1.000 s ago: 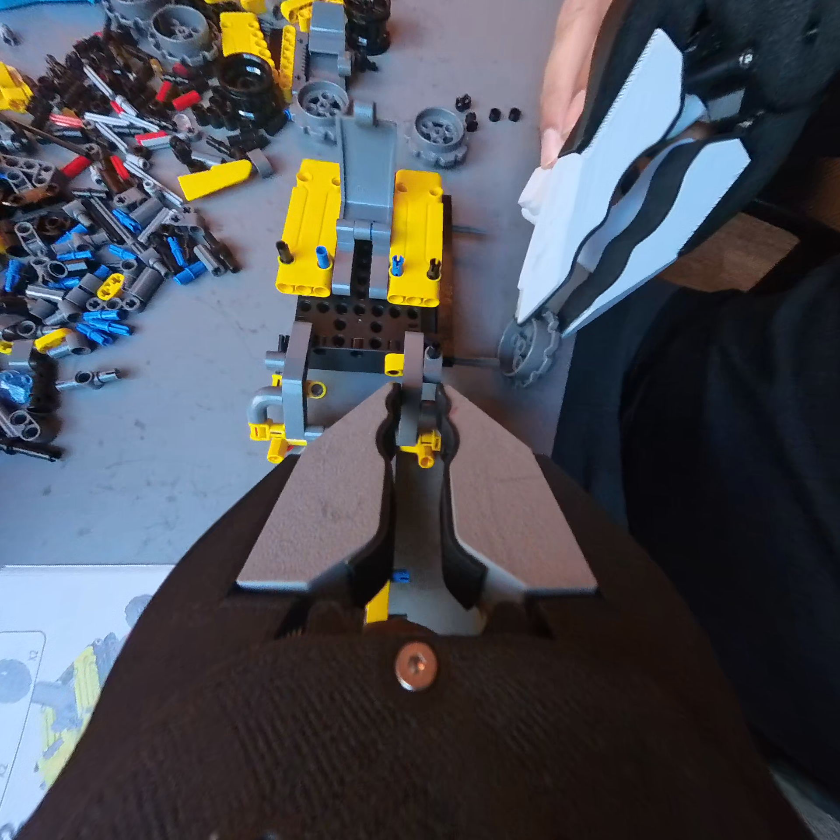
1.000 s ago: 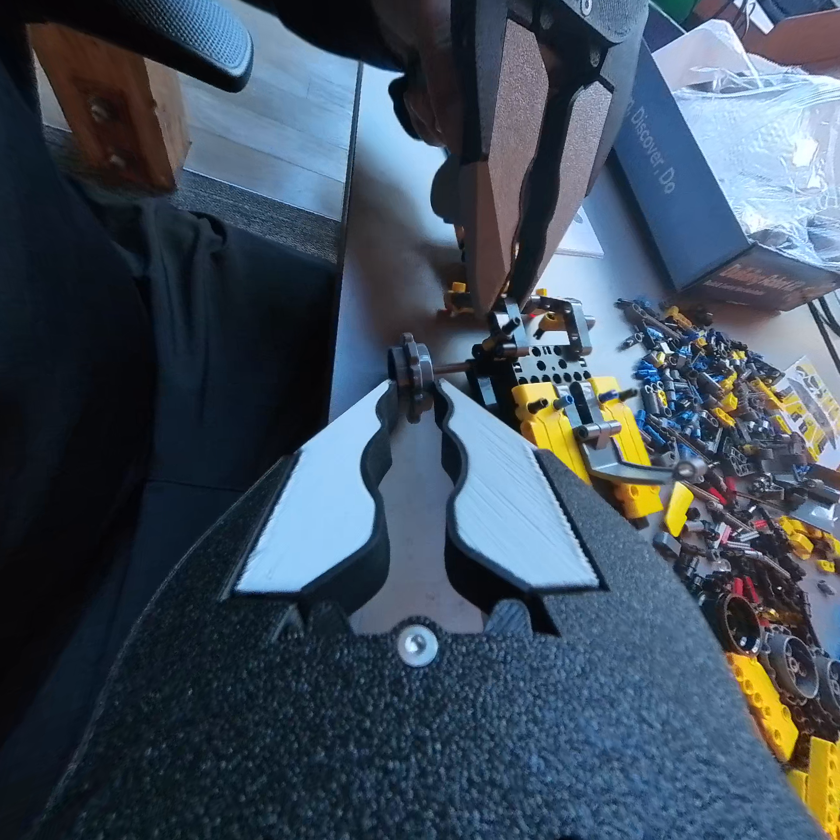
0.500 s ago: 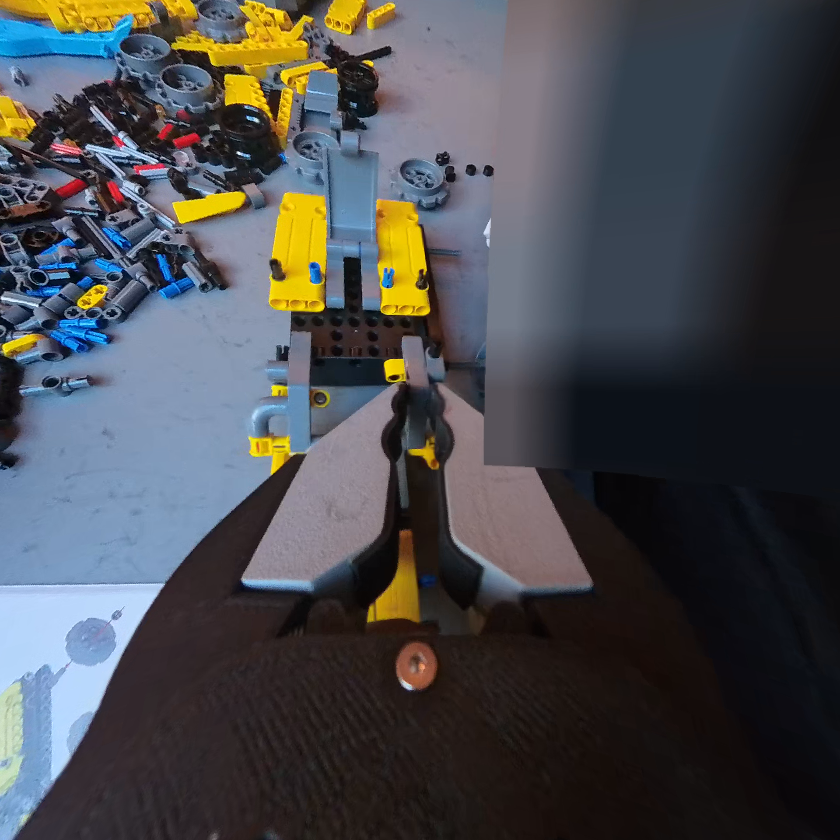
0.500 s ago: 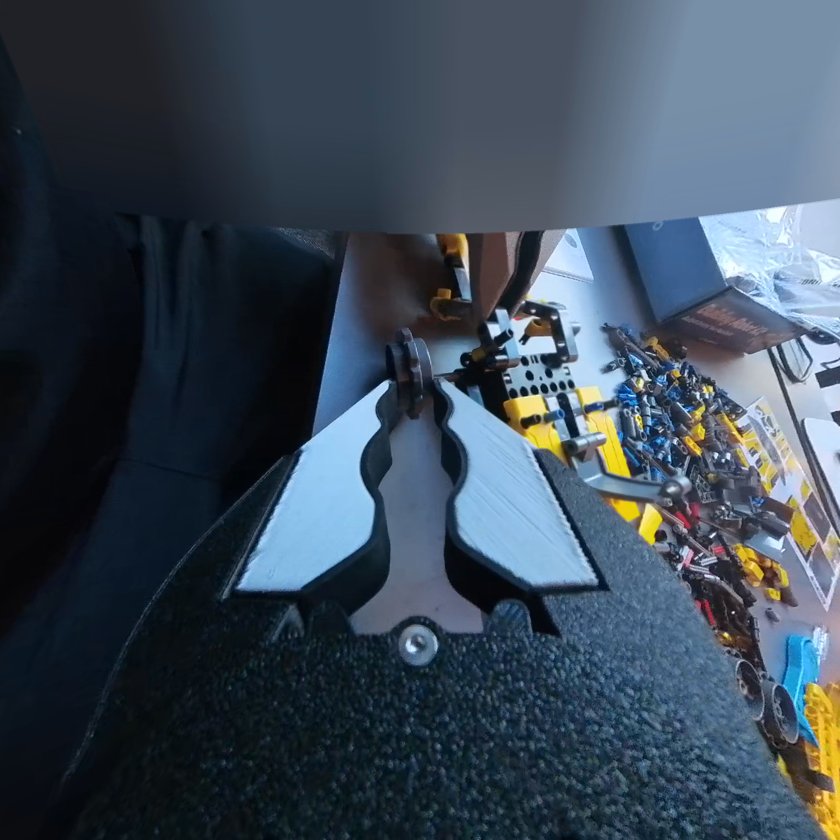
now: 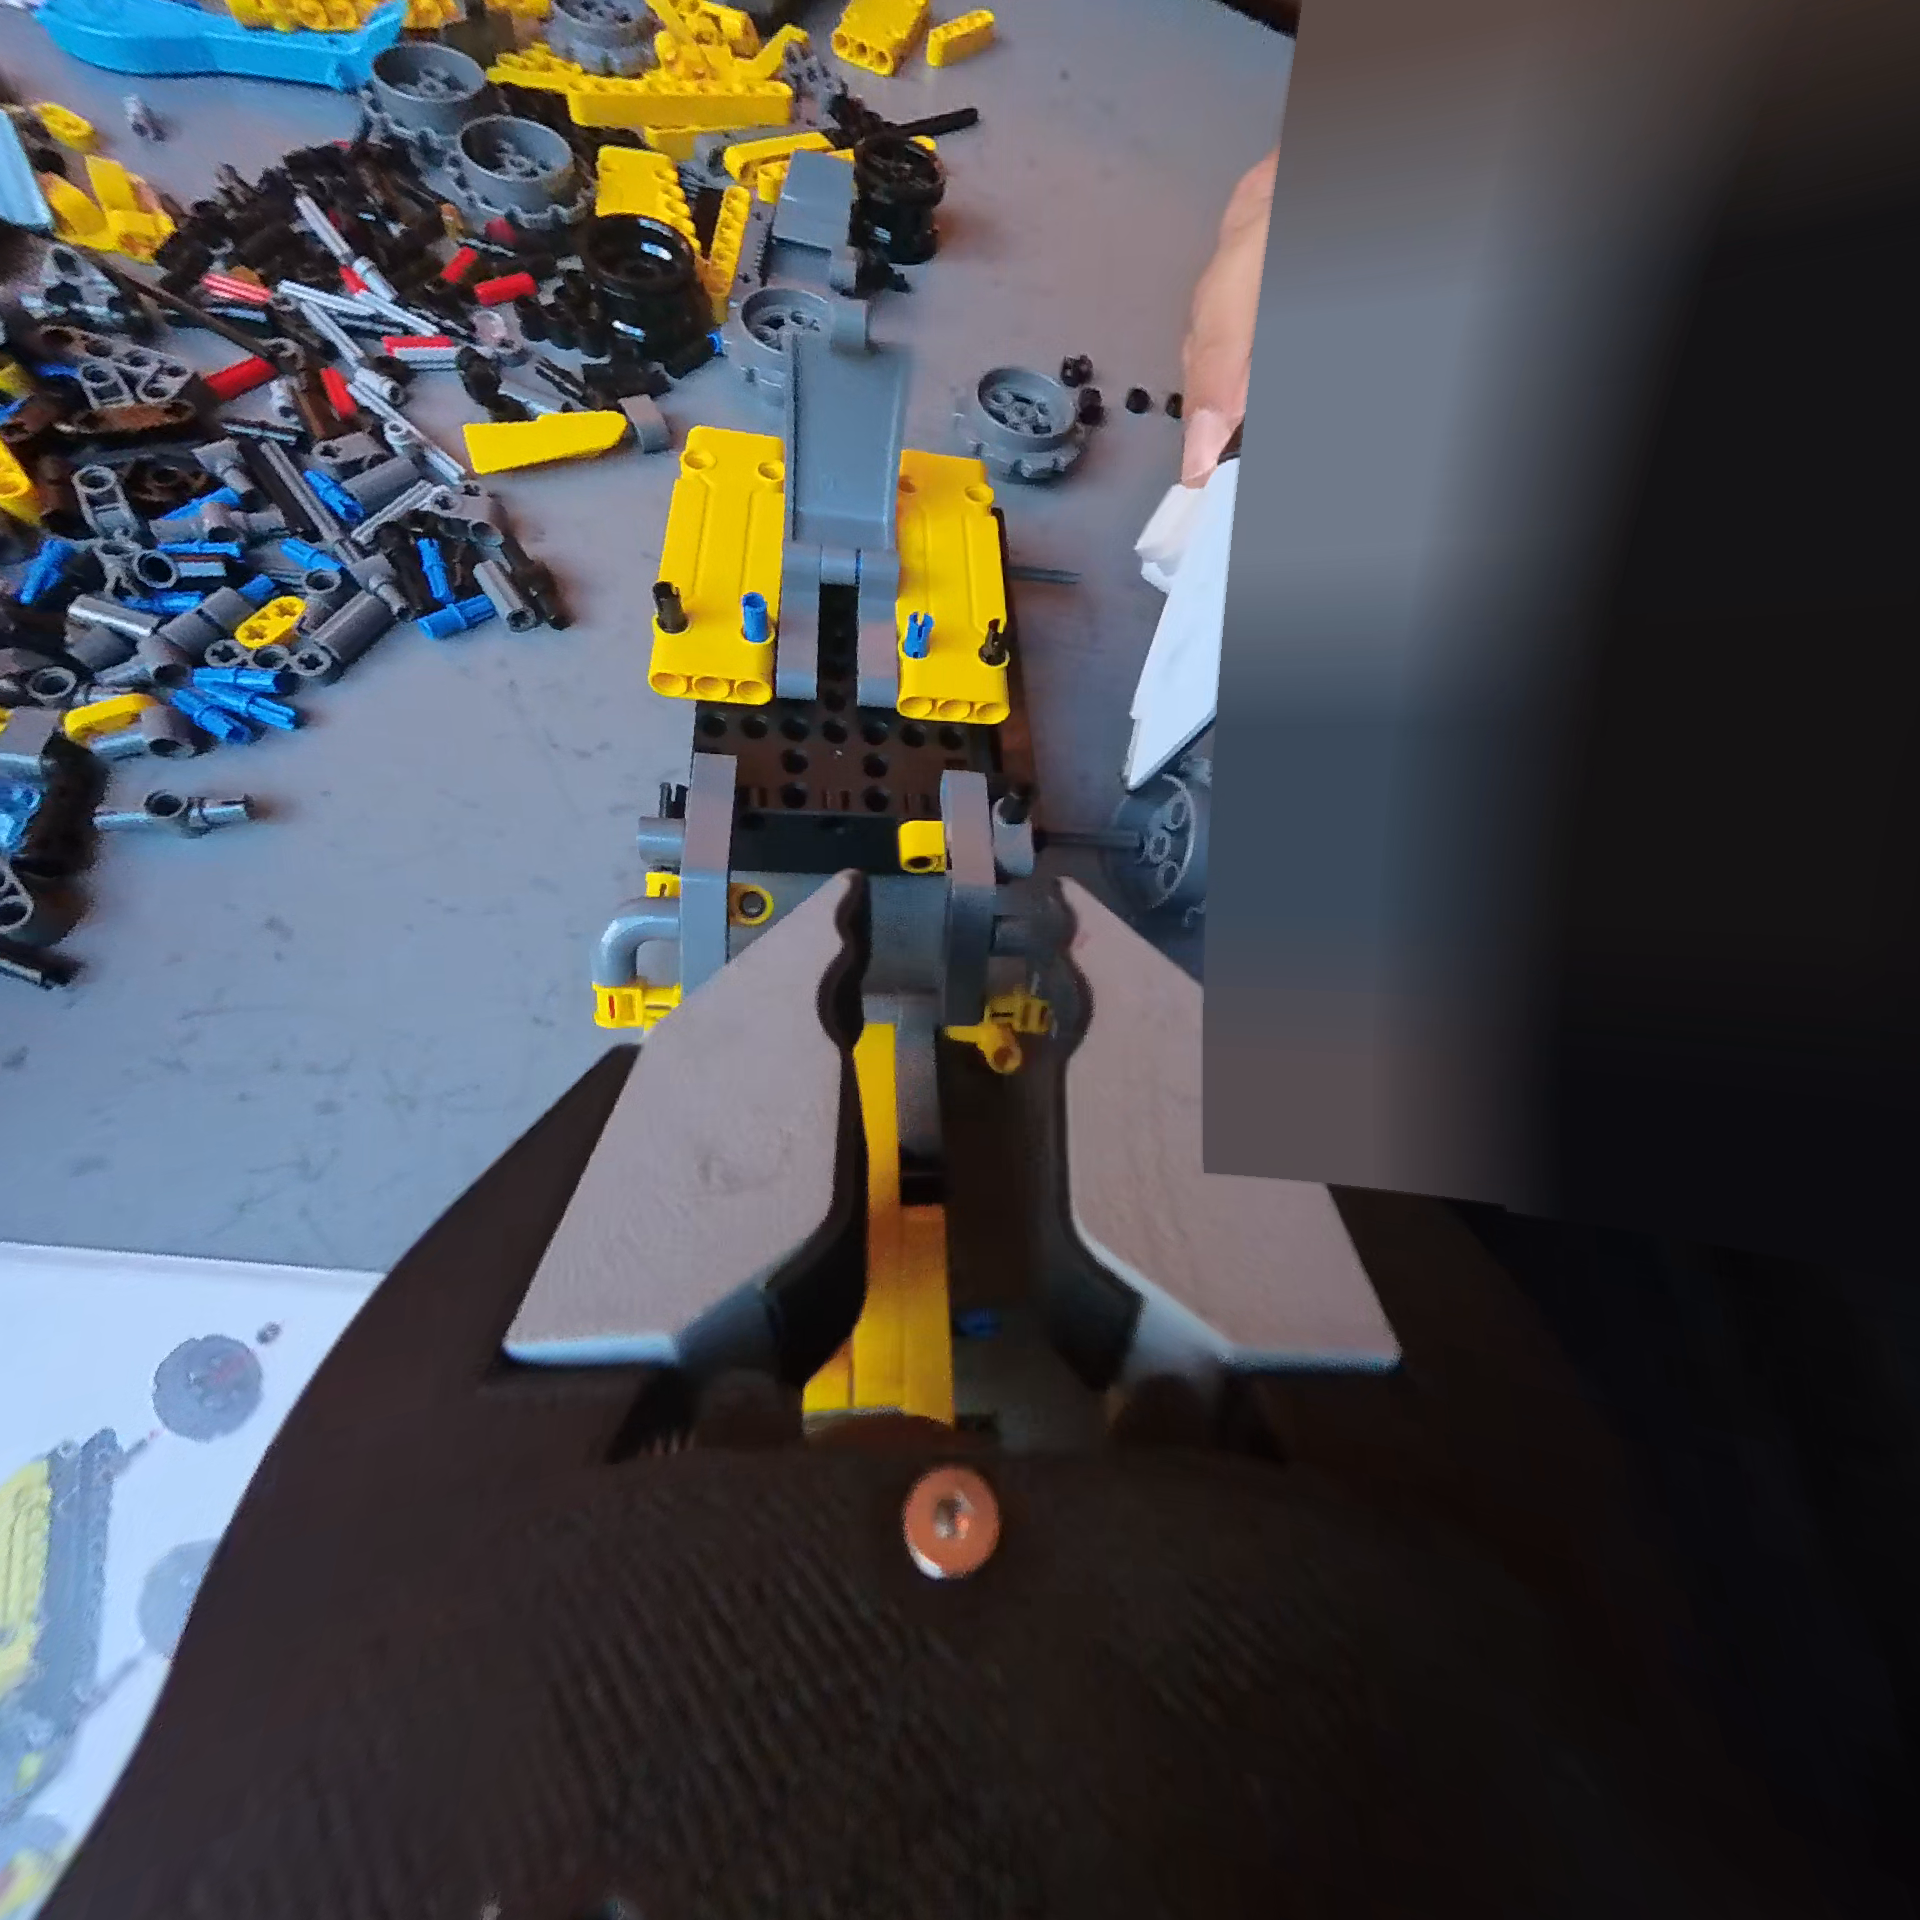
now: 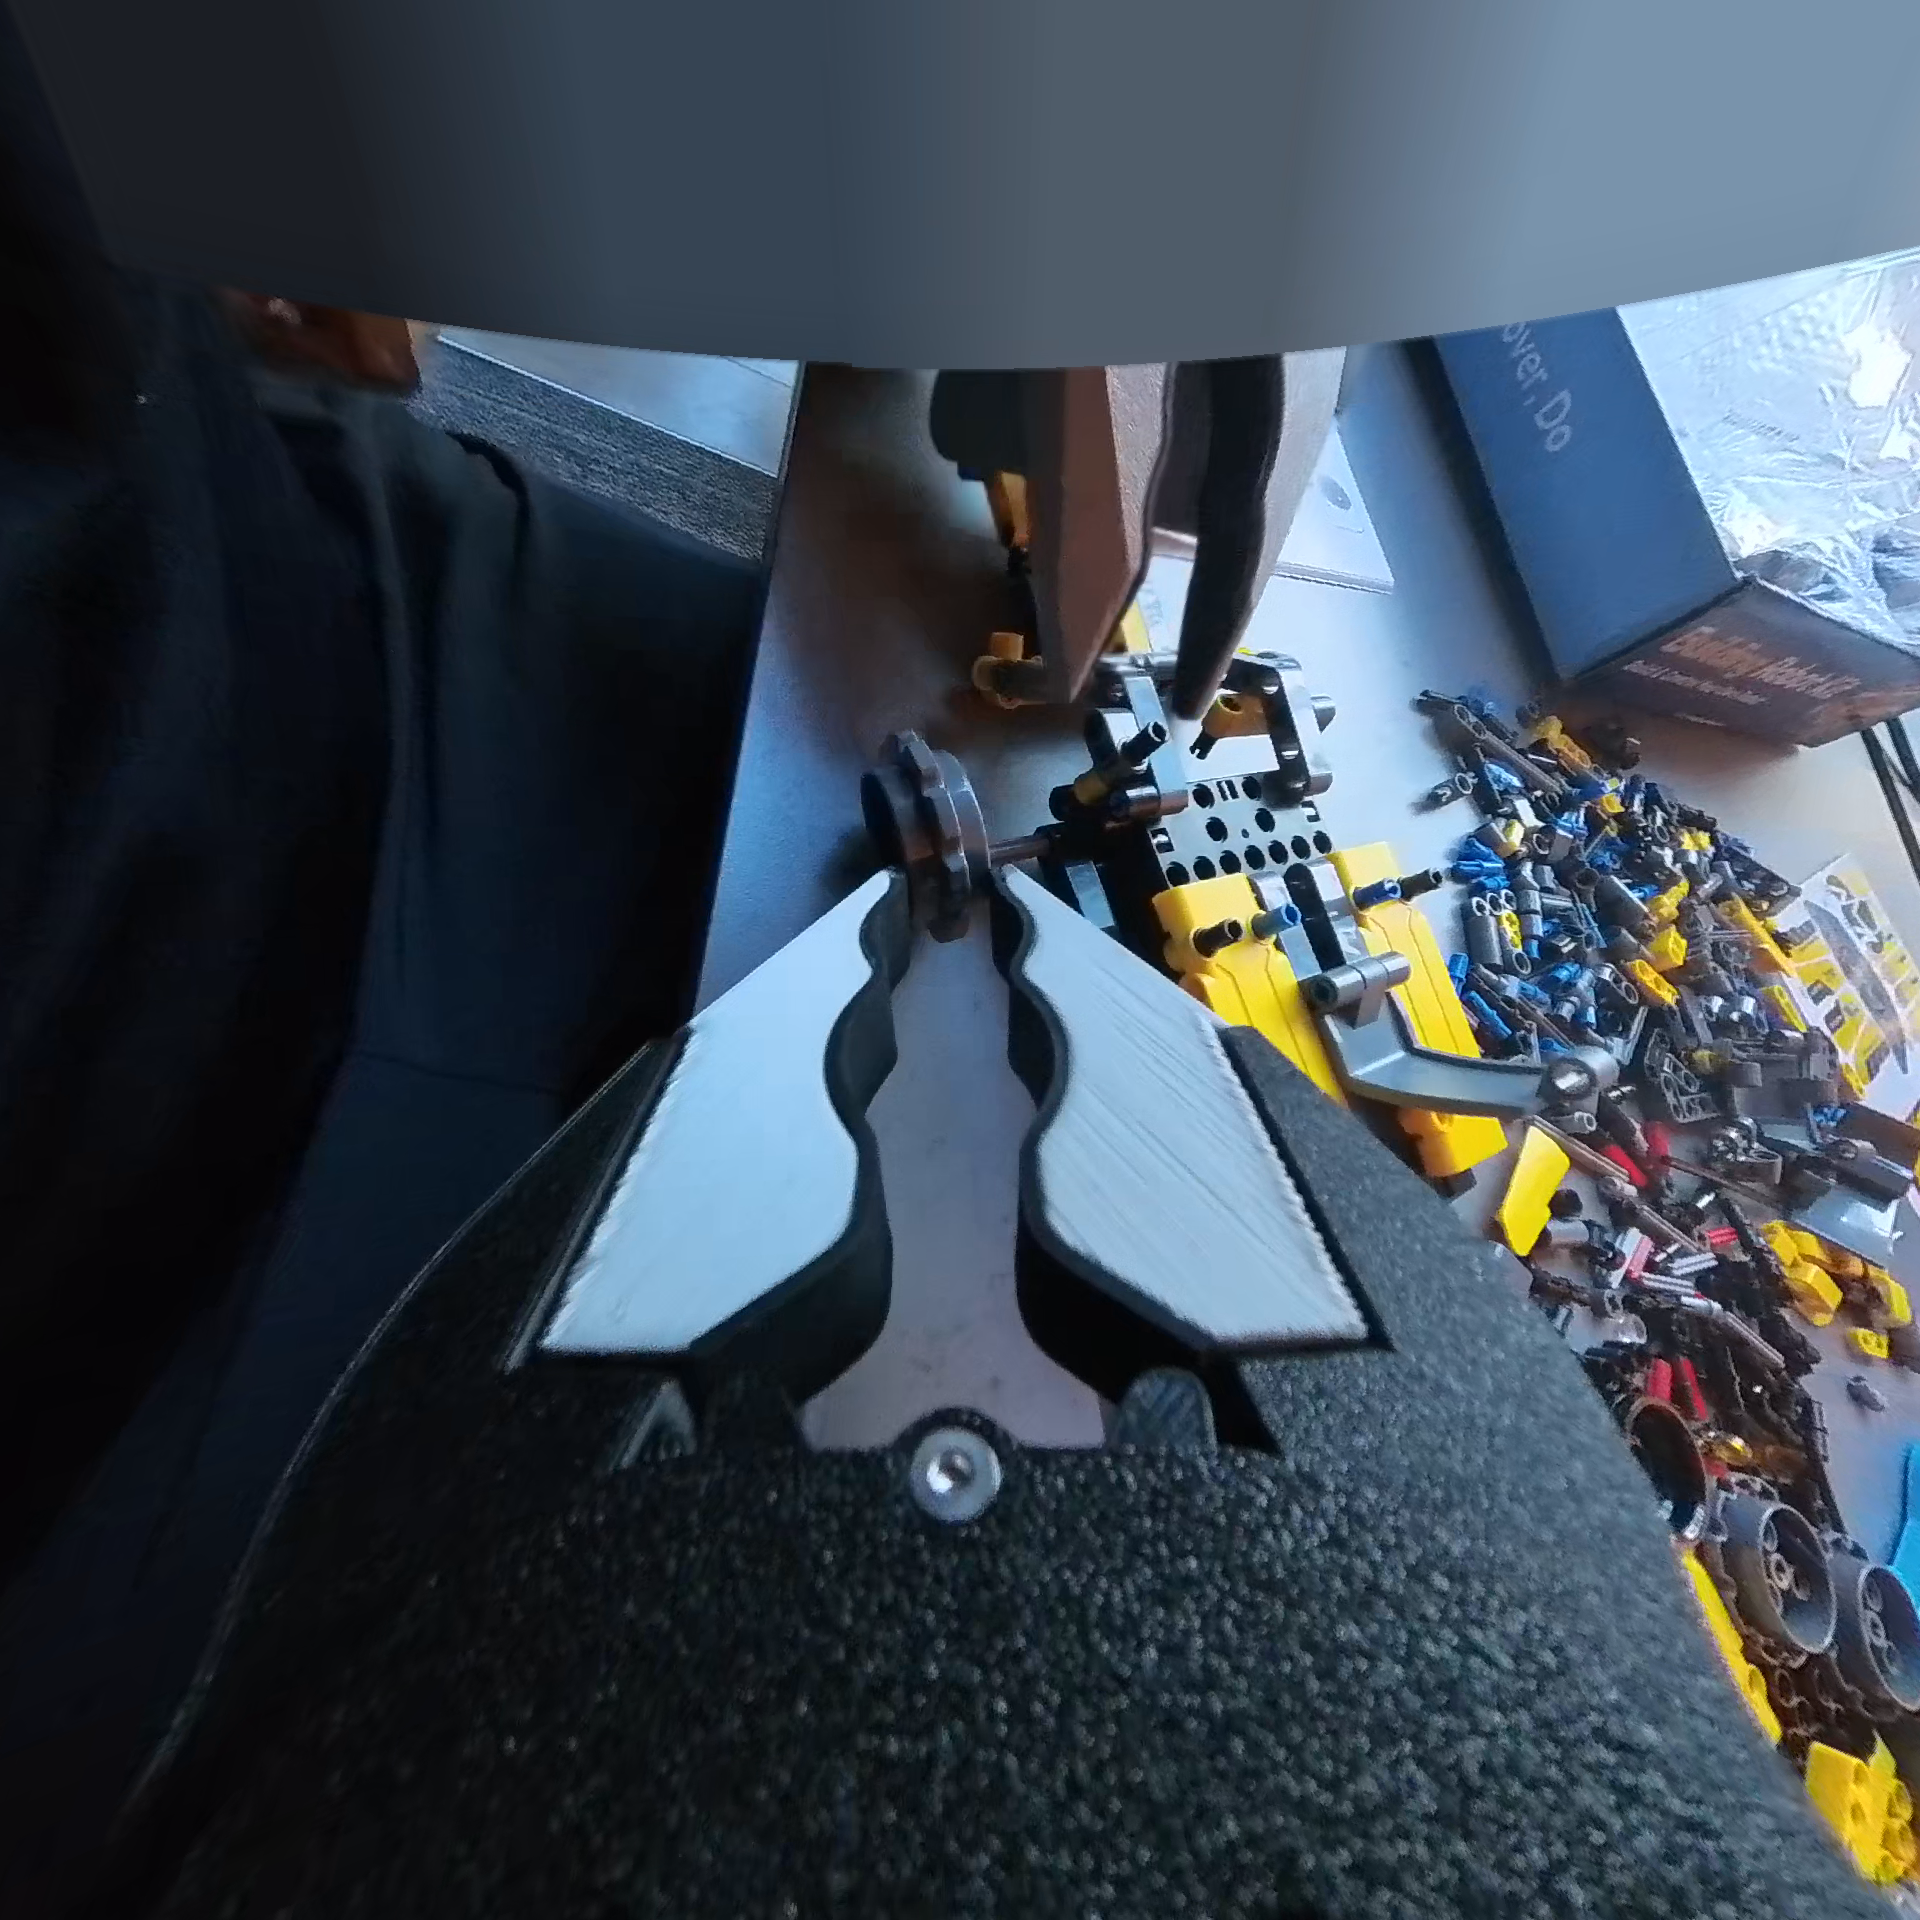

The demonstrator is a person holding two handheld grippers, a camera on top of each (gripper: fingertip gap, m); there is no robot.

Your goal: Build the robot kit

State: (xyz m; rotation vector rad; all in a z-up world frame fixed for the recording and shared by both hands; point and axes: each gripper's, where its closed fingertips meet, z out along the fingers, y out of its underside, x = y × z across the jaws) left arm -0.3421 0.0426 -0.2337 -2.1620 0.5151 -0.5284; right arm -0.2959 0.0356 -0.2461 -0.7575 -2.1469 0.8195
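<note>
A part-built brick vehicle (image 5: pixel 842 748) in yellow, grey and black lies on the grey table (image 5: pixel 312 1091); it also shows in the right wrist view (image 6: pixel 1247 842). My left gripper (image 5: pixel 956 904) is open, its brown fingers either side of the grey upright beam (image 5: pixel 966 914) at the model's near end, not pinching it. In the right wrist view the left gripper (image 6: pixel 1143 665) stands over that end. My right gripper (image 6: pixel 948 894) is shut on the grey wheel hub (image 6: pixel 925 831), which sits on a thin axle sticking out of the model's side. The hub (image 5: pixel 1158 842) is partly hidden by a blurred patch.
A big pile of loose brick parts (image 5: pixel 260 468) covers the table's left, also seen in the right wrist view (image 6: pixel 1662 987). An instruction booklet (image 5: pixel 104 1507) lies near left. A dark box (image 6: pixel 1621 540) stands behind. The table edge (image 6: pixel 727 831) borders a person's dark clothing. Across from one pair of fingers to the other is roughly 6 cm.
My left gripper has opened and let go of the grey upright beam it was pinching. My right gripper stays on the wheel hub.
</note>
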